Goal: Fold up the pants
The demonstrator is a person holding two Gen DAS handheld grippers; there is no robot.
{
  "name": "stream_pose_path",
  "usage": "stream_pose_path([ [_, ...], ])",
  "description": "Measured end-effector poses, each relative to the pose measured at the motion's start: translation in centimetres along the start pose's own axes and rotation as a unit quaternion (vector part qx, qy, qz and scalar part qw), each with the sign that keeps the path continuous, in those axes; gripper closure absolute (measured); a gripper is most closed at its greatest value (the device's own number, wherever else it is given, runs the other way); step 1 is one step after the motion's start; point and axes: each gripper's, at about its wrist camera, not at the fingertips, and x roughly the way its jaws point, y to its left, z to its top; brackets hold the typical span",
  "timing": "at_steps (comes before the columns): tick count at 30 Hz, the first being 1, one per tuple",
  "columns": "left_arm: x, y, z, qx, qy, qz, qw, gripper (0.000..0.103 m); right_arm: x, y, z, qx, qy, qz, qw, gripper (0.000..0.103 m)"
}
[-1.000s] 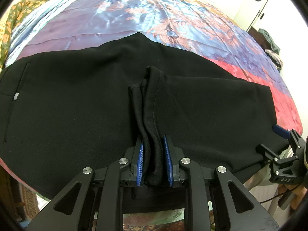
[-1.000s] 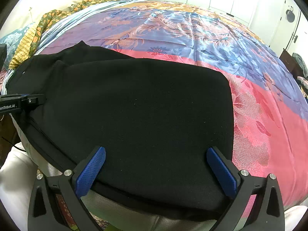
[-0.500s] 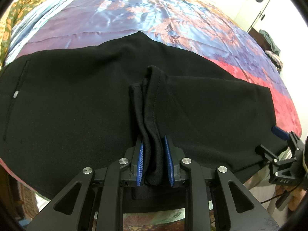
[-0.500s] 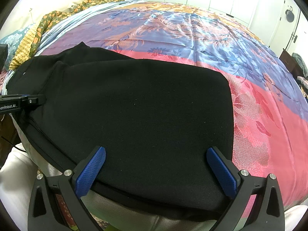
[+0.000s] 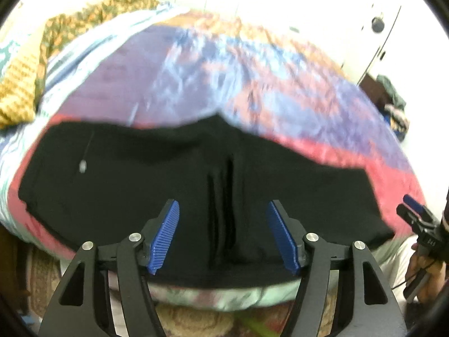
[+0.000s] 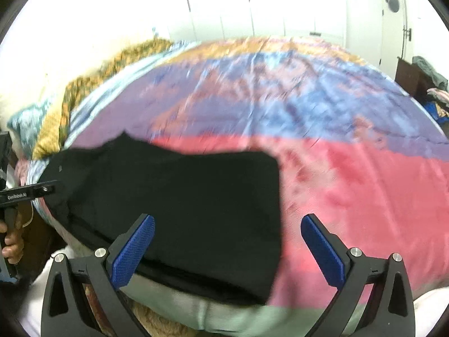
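Fingers (image 5: 165,234) of the left gripper (image 5: 223,234) have just spread and released a pinched ridge (image 5: 224,205), which stands between them, untouched. The black pants (image 5: 126,185) lie crosswise along the bed's (image 5: 252,84) near edge. The right view alone shows the squared end (image 6: 261,196); right gripper (image 6: 227,250) open, empty.

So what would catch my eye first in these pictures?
The black pants lying flat along the near edge of a shiny bedspread banded in red, purple and blue. Then the blue pads of the left tool, open over a bunched ridge of the cloth.
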Motion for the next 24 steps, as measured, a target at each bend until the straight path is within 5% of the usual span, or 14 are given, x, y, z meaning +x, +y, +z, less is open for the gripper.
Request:
stream_pose_path([
  [7, 4.8, -6.6, 1.6, 0.086, 0.003, -0.042, 0.9954, 0.037, 2.1, 1.0, 5.8, -0.050, -0.033, 0.118, 0.991, 0.001],
  [10, 9.5, -6.8, -0.1, 0.102, 0.062, -0.009, 0.9928, 0.039, 7.0, 2.0, 5.7, -0.065, 0.043, 0.165, 0.983, 0.001],
  [12, 11.1, -5.9, -1.2, 0.103, 0.094, 0.013, 0.9902, 0.043, 12.2, 1.4, 3.9, -0.051, 0.145, 0.140, 0.978, 0.003],
  [14, 10.9, -5.6, -1.9, 0.105, 0.085, 0.011, 0.9908, 0.043, 14.1, 0.8, 2.9, -0.047, 0.187, 0.116, 0.974, 0.013],
  [21, 9.2, -5.4, -2.8, 0.099, 0.079, 0.010, 0.9919, 0.040, 4.5, 2.3, 3.1, -0.051, 0.086, 0.109, 0.989, 0.014],
  [24, 9.8, -5.6, -3.0, 0.096, 0.075, 0.013, 0.9925, 0.039, 4.9, 2.6, -0.6, -0.021, 0.128, 0.108, 0.986, 0.013],
])
